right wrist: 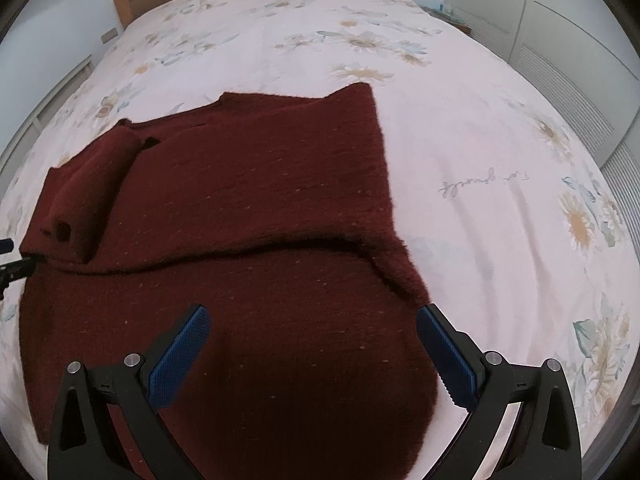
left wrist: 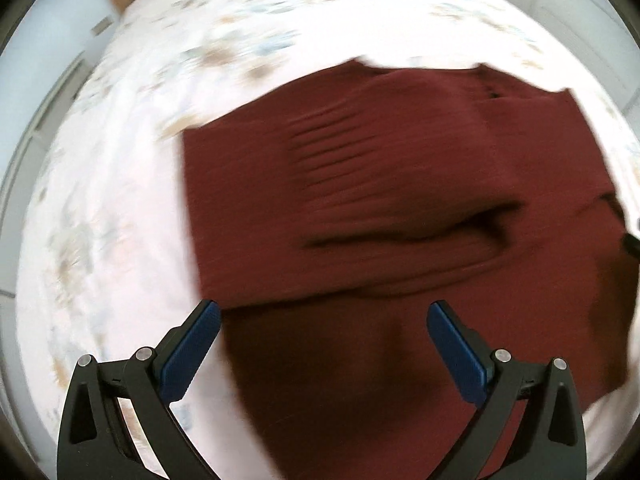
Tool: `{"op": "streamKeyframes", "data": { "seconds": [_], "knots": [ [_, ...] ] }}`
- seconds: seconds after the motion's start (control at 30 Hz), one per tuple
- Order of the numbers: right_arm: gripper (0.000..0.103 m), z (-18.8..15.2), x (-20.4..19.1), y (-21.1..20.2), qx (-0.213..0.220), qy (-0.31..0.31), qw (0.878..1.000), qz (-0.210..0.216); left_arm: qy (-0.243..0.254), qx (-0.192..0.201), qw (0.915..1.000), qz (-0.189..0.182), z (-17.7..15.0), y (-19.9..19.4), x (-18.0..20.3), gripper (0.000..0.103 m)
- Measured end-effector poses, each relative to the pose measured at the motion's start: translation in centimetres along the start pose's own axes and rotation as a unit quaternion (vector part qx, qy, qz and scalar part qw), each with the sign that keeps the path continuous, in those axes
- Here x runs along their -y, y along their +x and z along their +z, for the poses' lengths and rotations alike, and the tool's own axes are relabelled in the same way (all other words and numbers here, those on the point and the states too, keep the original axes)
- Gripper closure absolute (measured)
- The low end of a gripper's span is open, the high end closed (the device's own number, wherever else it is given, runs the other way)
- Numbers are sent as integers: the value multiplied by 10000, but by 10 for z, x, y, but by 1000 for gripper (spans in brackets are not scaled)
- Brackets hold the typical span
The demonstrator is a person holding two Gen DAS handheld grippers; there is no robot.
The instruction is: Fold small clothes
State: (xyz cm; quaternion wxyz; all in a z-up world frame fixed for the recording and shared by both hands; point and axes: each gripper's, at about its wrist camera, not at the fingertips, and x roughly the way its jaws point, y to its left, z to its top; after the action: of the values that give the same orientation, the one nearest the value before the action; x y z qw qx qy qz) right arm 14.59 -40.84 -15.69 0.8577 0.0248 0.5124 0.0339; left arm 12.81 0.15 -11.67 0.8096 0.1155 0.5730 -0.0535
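Left wrist: left gripper spread wide, gripping nothing, above dark red knit garment on floral bedsheet; blurred.

Right wrist: right gripper likewise spread over the garment's near edge; cursive script on sheet, upside down, unreadable.

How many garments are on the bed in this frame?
1. A single dark red knit sweater lies partly folded on the floral bedsheet, under both open grippers, left gripper and right gripper. Anything beneath the sweater would be hidden.
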Motion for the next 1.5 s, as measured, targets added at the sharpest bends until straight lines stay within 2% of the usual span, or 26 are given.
{"op": "streamKeyframes", "data": {
  "seconds": [0.1,0.17,0.23,0.37,0.43,0.47,0.53,0.6,0.7,0.8,0.87,1.03,1.13,1.23,1.33,1.37,1.4,1.43,1.5],
  "knots": [
    [0,-1,-8,4,-37,-40,10000,36,-61,-223,9996,174,-8,17,-20,3],
    [0,-2,-12,7,-75,-37,9999,84,-124,-259,9990,331,-12,27,-30,8],
    [0,-3,-18,11,-125,-100,9998,97,-196,-264,9986,416,-13,36,-39,25],
    [0,-2,-27,14,-177,-252,9995,71,-460,-183,9986,200,-5,48,-48,40],
    [0,2,-33,15,-182,-286,9993,126,-377,-90,9990,221,0,51,-46,56],
    [0,6,-39,15,-171,-324,9992,183,-360,-74,9991,199,3,52,-44,60],
    [0,14,-52,14,-124,-483,9985,231,-471,-91,9988,31,7,55,-43,82],
    [0,24,-70,12,-47,-708,9971,268,-522,-76,9986,39,11,56,-40,88],
    [0,43,-104,8,52,-1040,9934,474,-461,-94,9989,67,15,61,-34,90],
    [0,61,-147,7,85,-1495,9863,698,-642,-127,9978,-46,17,61,-37,90],
    [0,70,-176,8,149,-1801,9813,668,-699,-140,9974,-85,17,60,-36,90],
    [0,90,-240,25,-69,-2322,9688,860,-659,-173,9977,-48,18,59,-31,90],
    [1,92,-268,40,-243,-2622,9608,868,-654,-199,9976,-54,19,58,-25,90],
    [7,88,-290,55,-390,-2894,9528,826,-653,-209,9976,-89,25,61,-30,90],
    [7,82,-298,72,-524,-2960,9511,714,-701,-208,9972,-128,20,62,-36,90],
    [12,82,-295,77,-549,-2888,9531,714,-715,-205,9971,-136,20,62,-36,90],
    [28,83,-292,79,-518,-2823,9553,702,-717,-200,9971,-144,12,59,-48,90],
    [37,84,-288,79,-468,-2768,9575,658,-695,-193,9973,-148,13,60,-55,90],
    [68,87,-278,75,-350,-2661,9609,683,-650,-178,9976,-137,9,59,-58,90]
  ]
}}
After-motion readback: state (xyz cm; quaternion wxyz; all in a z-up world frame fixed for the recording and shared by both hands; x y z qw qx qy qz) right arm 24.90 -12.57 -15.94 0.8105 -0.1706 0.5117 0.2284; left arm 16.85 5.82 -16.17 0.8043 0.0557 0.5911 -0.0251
